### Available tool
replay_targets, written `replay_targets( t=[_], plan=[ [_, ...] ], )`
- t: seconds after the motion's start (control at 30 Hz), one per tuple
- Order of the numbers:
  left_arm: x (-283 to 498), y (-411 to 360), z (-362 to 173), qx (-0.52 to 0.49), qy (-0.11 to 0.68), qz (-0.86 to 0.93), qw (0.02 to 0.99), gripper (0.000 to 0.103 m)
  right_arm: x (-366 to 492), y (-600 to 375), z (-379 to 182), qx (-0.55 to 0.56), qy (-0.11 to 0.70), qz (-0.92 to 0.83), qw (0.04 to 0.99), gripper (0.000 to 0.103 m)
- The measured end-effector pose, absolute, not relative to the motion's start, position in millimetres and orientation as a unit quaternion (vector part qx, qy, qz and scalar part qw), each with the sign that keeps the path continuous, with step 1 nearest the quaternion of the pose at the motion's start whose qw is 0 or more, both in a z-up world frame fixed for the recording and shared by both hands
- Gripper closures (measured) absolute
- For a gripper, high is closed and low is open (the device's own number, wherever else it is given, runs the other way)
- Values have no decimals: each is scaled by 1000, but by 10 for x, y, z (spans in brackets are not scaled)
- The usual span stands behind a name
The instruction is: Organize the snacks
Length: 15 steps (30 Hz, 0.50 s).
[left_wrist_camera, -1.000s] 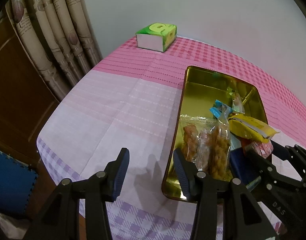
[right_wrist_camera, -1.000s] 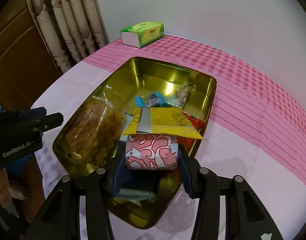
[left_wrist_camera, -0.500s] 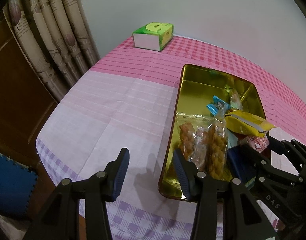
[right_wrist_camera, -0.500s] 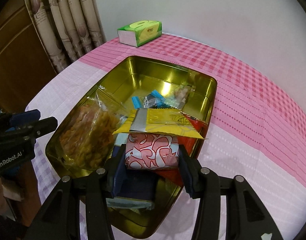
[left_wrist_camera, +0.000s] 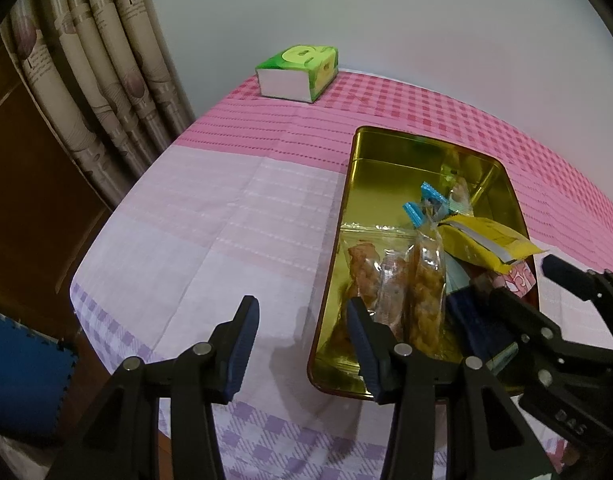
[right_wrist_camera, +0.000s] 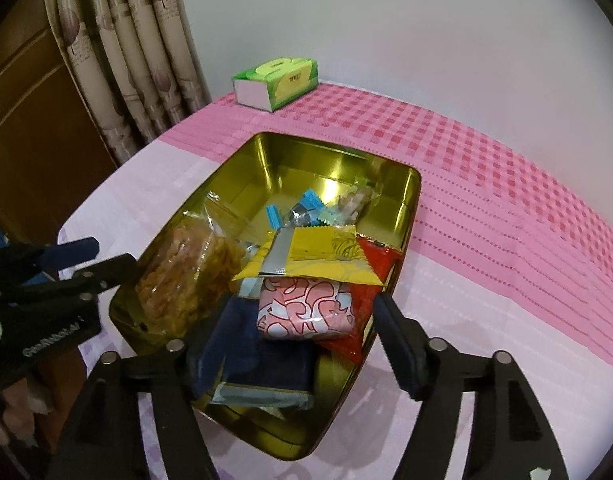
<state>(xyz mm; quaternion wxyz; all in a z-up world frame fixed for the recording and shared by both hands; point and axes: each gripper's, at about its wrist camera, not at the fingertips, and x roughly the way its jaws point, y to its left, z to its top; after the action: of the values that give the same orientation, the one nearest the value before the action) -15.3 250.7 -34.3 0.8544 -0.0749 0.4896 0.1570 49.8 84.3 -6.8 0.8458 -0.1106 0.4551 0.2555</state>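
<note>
A gold tin [left_wrist_camera: 354, 168] [right_wrist_camera: 416, 192] on the pink checked tablecloth holds several snacks: clear bags of fried golden pieces [left_wrist_camera: 422, 292] [right_wrist_camera: 186, 276], a yellow packet [left_wrist_camera: 486, 244] [right_wrist_camera: 322, 252], a red packet [right_wrist_camera: 376, 264], blue-wrapped sweets [right_wrist_camera: 306, 208] and a dark blue packet [right_wrist_camera: 266, 360]. A pink-and-white patterned packet [right_wrist_camera: 306, 308] lies on top at the tin's near end. My right gripper [right_wrist_camera: 304, 344] [left_wrist_camera: 514, 292] straddles it with jaws opening, the pads clear of it. My left gripper [left_wrist_camera: 304, 348] [right_wrist_camera: 98, 256] is open and empty at the tin's near left corner.
A green tissue box [left_wrist_camera: 298, 72] [right_wrist_camera: 278, 80] stands at the table's far left corner. Patterned curtains [left_wrist_camera: 94, 92] and a brown wooden door lie beyond the table's left edge. A blue mat [left_wrist_camera: 18, 372] is on the floor below.
My right gripper's jaws have spread apart and let go of the pink-and-white packet, which now rests in the tin. The left gripper has stayed where it was.
</note>
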Motion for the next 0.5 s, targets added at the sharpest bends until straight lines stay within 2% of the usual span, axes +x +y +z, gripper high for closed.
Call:
replay_targets(
  t=[0.03,0.17,0.23,0.5],
  plan=[
    [-151,2506,-343,-74,490,157,854,56,488,834,-52,-109,454,254,847,24],
    [-150,2499,-344,-73,489,158,854,56,424,777,8,-101,451,249,851,18],
    [-152,2496,-345,-73,490,157,854,56,392,744,27,-96,451,247,852,10],
    [-158,2442,-332,-60,489,154,857,56,307,703,21,-95,452,238,854,6]
  ],
)
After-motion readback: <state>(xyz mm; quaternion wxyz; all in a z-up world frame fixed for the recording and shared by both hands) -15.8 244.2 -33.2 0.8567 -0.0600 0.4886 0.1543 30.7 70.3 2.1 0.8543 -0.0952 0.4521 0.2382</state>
